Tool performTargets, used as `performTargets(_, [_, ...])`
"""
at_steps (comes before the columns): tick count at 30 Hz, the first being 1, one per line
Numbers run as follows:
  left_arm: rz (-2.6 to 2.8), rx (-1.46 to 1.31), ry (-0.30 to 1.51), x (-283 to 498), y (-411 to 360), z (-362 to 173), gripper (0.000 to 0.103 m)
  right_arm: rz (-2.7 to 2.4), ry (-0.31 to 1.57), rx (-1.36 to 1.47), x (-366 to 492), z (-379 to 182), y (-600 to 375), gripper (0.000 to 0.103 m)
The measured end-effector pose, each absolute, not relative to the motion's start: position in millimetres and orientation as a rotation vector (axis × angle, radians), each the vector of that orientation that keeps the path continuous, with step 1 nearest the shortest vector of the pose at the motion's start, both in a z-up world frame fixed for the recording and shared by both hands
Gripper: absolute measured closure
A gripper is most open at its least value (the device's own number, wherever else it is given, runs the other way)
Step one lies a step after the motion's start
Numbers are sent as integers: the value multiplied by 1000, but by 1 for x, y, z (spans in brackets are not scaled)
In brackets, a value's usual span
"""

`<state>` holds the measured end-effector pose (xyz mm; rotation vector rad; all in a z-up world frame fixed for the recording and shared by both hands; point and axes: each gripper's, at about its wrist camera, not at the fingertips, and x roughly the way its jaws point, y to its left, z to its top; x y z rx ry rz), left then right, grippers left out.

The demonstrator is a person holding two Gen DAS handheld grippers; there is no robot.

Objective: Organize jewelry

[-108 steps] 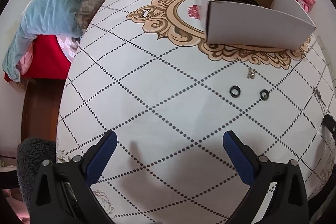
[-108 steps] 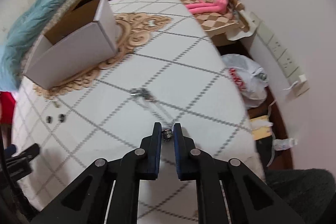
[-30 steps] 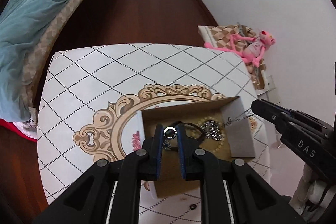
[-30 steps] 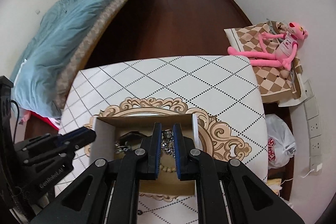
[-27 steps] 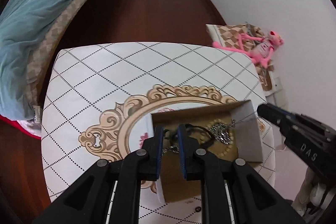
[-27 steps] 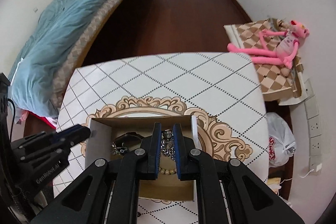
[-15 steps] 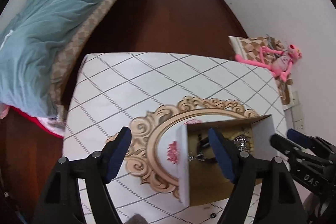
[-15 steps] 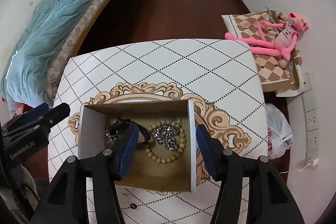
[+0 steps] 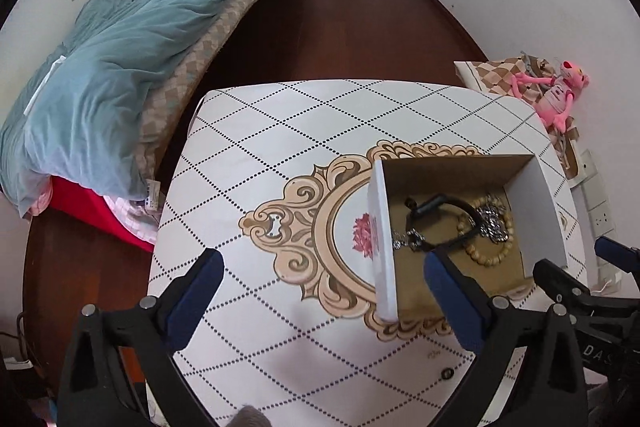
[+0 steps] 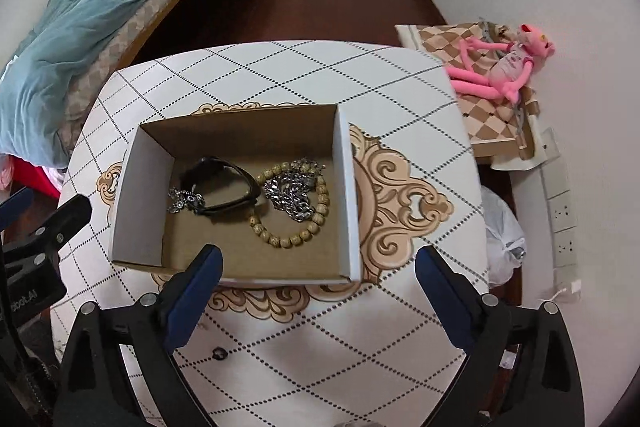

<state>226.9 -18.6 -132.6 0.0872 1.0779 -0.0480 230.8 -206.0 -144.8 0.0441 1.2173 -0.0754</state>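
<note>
An open cardboard box (image 10: 344,195) stands on the patterned table (image 10: 416,83). Inside lie a black bracelet (image 10: 224,183), a wooden bead bracelet (image 10: 296,235), a silver chain (image 10: 292,195) and a small silver piece (image 10: 178,201). The box also shows in the left wrist view (image 9: 382,239). My right gripper (image 10: 316,283) is open and empty, above the box's near wall. My left gripper (image 9: 320,287) is open and empty, above the table left of the box. A small black ring (image 10: 219,353) lies on the table in front of the box; it also shows in the left wrist view (image 9: 447,373).
A bed with a blue quilt (image 9: 120,59) stands left of the table. A pink plush toy (image 10: 500,67) lies on a checked cushion at the right. A white plastic bag (image 10: 502,239) sits on the floor by the wall sockets. Dark wooden floor lies beyond the table.
Both grippers were shut on jewelry over the box a second ago. Both have opened, the pieces now lie in the box, and both grippers have pulled back and up.
</note>
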Motion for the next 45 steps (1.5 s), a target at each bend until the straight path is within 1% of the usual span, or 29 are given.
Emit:
performTargets(14, [-47,55,991,179,-13,-81,1,-88,1083,80,188,-84,-210,5])
performTargets(17, [-37,57,989,169,-11,-80,1,-76,1077,91,175,-84,-208,5])
performTargets(19, [-11,78,996,161,-8,-90,1,-58,1081,101,164,-92,-202,5])
performTargets(22, [31,114,1043,151,-2,-123,1,-30,1115,112,148,-125,-189,5])
performTargets(27, [57,123,1188,144,10,-194,1,37,1186,126,138,-186,-165,6])
performTargets(28, [57,128,1209,143,11,-205,1,43,1189,124,137,-193,-162,8])
performTargets(29, [58,129,1223,142,13,-215,1,51,1191,124,136,-200,-158,17])
performTargets(30, [63,131,1233,141,15,-221,1,59,1193,123,136,-207,-154,29])
performTargets(32, [60,125,1247,141,19,-228,1,68,1194,123,136,-215,-149,39])
performTargets(33, [60,123,1253,141,20,-231,1,72,1192,121,136,-219,-146,43])
performTargets(35, [54,123,1260,143,23,-235,1,76,1180,112,136,-222,-142,48])
performTargets(37, [51,121,1263,145,26,-236,1,84,1173,106,136,-224,-138,49])
performTargets(39, [52,121,1264,146,27,-237,1,79,1162,79,137,-226,-133,56])
performTargets(40, [52,116,1265,146,28,-238,1,74,1156,62,137,-225,-131,58])
performTargets(41, [49,110,1267,147,29,-239,1,70,1151,39,137,-226,-128,65])
performTargets(42, [49,107,1269,148,30,-240,1,63,1146,20,138,-226,-126,78])
performTargets(43, [47,109,1269,148,30,-240,1,60,1138,1,138,-226,-124,88])
performTargets(44, [44,112,1269,150,30,-242,1,61,1136,0,138,-225,-124,91])
performTargets(45, [39,116,1268,150,28,-241,1,63,1135,8,138,-225,-125,91])
